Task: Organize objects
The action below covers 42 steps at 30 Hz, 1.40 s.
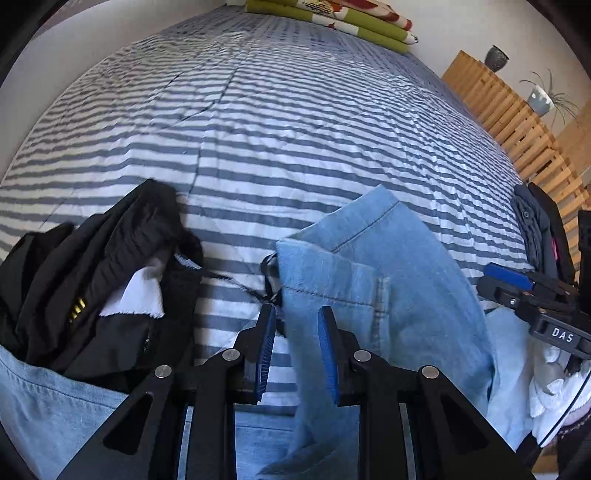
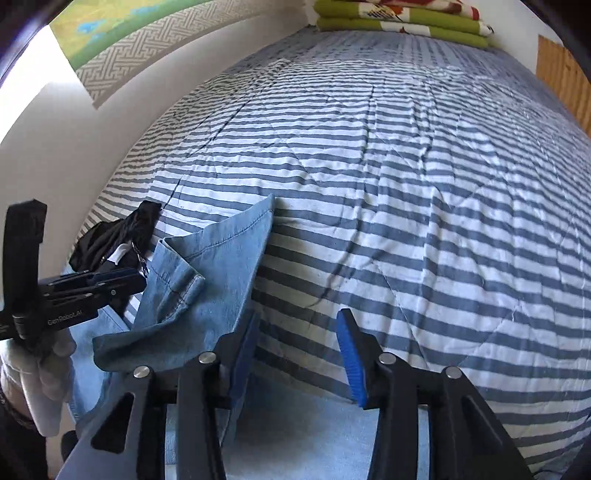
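Observation:
A light blue denim garment (image 1: pixel 373 280) lies crumpled at the near edge of a blue and white striped bed (image 1: pixel 280 147). A black garment (image 1: pixel 110 266) with a white label lies to its left. My left gripper (image 1: pixel 297 314) has its blue pads partly apart with a fold of the denim between them. In the right wrist view the denim (image 2: pixel 207 266) sits at the left, and my right gripper (image 2: pixel 299 325) is open and empty over the striped cover (image 2: pixel 406 206), its left finger touching the denim's edge. The black garment (image 2: pixel 118 236) lies beyond.
A folded green, white and red blanket (image 1: pixel 332 18) lies at the far end of the bed. A wooden slatted frame (image 1: pixel 513 122) with potted plants runs along the right side. A dark garment (image 1: pixel 532 229) lies at the bed's right edge. A wall (image 2: pixel 74 147) borders the left.

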Tool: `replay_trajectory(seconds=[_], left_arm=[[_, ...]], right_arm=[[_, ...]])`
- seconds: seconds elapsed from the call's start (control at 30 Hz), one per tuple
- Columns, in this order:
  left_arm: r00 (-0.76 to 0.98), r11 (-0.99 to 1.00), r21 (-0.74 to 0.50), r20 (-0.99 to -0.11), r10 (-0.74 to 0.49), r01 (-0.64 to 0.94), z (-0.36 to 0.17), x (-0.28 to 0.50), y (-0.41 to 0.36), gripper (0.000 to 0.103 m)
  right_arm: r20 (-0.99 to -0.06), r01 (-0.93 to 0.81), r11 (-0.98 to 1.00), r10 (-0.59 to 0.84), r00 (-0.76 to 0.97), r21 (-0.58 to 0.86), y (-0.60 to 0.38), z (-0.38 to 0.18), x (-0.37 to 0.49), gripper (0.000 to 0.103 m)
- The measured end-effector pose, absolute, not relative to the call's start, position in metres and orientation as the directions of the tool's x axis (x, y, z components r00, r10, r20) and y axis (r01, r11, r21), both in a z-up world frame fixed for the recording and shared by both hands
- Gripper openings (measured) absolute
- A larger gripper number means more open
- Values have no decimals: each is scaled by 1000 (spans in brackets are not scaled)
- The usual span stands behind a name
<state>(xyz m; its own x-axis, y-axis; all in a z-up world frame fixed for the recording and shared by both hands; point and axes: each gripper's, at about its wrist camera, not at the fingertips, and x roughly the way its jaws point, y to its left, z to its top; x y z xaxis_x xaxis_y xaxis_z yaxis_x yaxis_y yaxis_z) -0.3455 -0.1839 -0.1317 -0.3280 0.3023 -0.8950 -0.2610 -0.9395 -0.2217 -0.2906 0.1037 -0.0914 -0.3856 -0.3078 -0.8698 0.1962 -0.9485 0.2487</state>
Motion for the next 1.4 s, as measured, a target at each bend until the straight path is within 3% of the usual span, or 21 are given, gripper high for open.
replay_trajectory(seconds=[0.13,0.3,0.33,0.37,0.4,0.77,1.0,1.27,1.4], left_arm=[[-360,-910,-83,-901,243,-407,-125,-329,-146,31],[-348,-863,33,-922,168,-504,-142,-315,-120,31],[-338,-861,46,-929,150,-507,-148,-315,-118,27],[-337,-859,63,-932,130,-508,-151,-315,-117,19],[-335,-863,74,-935,114,-499,-154,-315,-119,3],[-531,-953,-148,-803,271,-263,-57,-254,-241,1],[-687,-965,-248,-688,234,-80,-11,-160,-368,1],[-730,-913,-364,-673,122,183,-30,-103,-518,1],[-693,-839,-467,-703,161,278,-76,-92,-575,1]], right_arm=[[-845,185,-913,-406,-348,363,95,-90,-308,41],[-898,207,-924,-367,-243,321,69,-109,-331,41],[-909,201,-933,-342,-237,298,66,-115,-333,36],[-914,208,-936,-331,-234,285,62,-118,-334,24],[-917,215,-936,-327,-228,281,60,-118,-335,3],[-769,429,-876,-426,-476,220,7,25,-298,2],[-679,656,-737,-567,-466,165,-112,90,-273,2],[-728,758,-594,-641,-244,269,-284,50,-290,2],[-797,773,-587,-574,-188,240,-334,-3,-286,2]])
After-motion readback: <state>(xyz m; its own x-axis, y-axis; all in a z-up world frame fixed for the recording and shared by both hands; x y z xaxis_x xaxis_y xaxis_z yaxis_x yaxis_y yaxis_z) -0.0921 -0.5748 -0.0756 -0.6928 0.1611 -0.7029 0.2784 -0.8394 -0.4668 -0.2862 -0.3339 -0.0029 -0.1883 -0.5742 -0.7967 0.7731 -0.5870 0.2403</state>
